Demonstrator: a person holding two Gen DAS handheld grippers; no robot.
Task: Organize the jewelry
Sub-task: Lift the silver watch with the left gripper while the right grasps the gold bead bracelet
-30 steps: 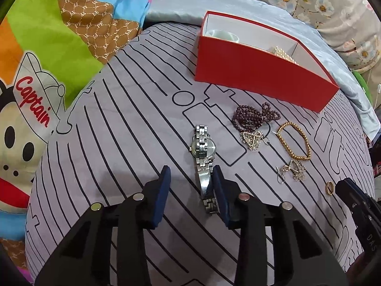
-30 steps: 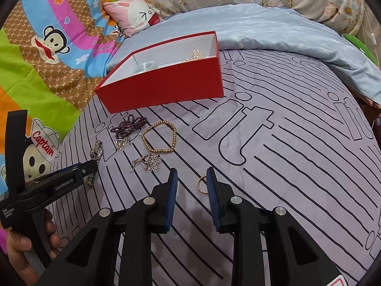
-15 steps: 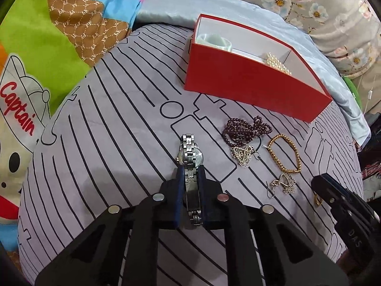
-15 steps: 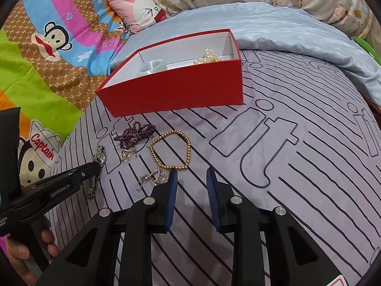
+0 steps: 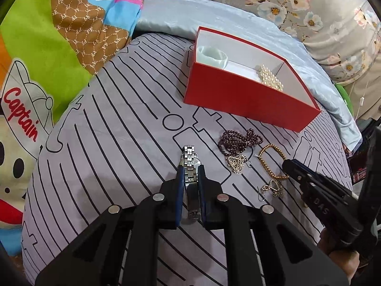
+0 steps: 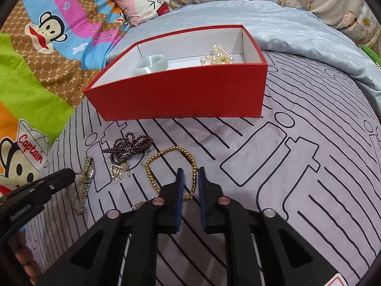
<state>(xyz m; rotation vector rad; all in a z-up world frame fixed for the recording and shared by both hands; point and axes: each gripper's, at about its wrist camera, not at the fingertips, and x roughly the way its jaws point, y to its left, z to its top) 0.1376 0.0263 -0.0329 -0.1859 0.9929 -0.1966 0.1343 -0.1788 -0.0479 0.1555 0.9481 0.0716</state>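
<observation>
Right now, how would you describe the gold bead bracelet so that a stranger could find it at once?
Start at the red box on the striped grey sheet. In front of it, the gold bead bracelet lies right of the dark purple beads. It is the only open loop of round golden beads.

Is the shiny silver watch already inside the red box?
No, the silver watch lies on the striped bedsheet outside the red box, pinched by the left hand-held gripper.
</observation>
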